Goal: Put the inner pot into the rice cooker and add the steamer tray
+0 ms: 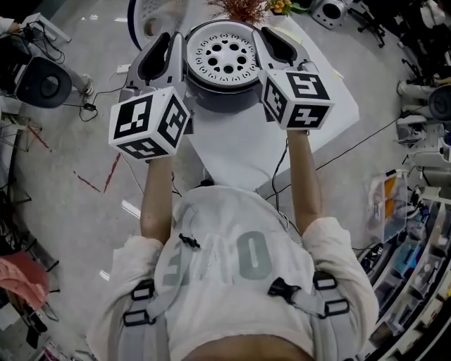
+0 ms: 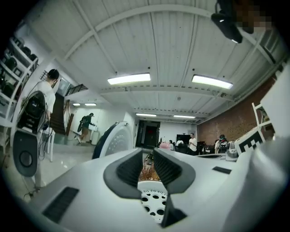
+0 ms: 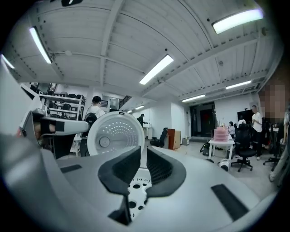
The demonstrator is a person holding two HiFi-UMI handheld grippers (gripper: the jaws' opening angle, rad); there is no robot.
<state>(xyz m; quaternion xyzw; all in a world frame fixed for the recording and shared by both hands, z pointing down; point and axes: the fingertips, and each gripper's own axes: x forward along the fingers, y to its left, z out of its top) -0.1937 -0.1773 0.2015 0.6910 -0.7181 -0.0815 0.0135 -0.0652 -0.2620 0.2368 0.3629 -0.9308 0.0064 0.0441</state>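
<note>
Far on the white table: the rice cooker, with its lid open and upright at the far left of it. In the top of the cooker: the steamer tray, flat, holes up, with a dark ring around its edge. Under the tray, the inner pot: not possible to make out. Behind the cooker, at the far edge: reddish dried flowers.

At the left side of the cooker, the left gripper: hovers above the table and points level toward the far side. Jaws almost together, only 1 narrow slit between the 2 dark pads; holds nothing. Through the slit: the flowers. Lower between the jaws: a part of the tray with its holes, below the pads and apart from them.

At the right side of the cooker, the right gripper: hovers level too. Jaws also nearly closed, the slit even thinner; grips nothing. Beyond the tips: the open lid. Under the tips: again the tray with holes, not touched.

Nearer in the head view: 2 marker cubes, the left cube and the right cube, then bare forearms and a light shirt with grey straps.
</note>
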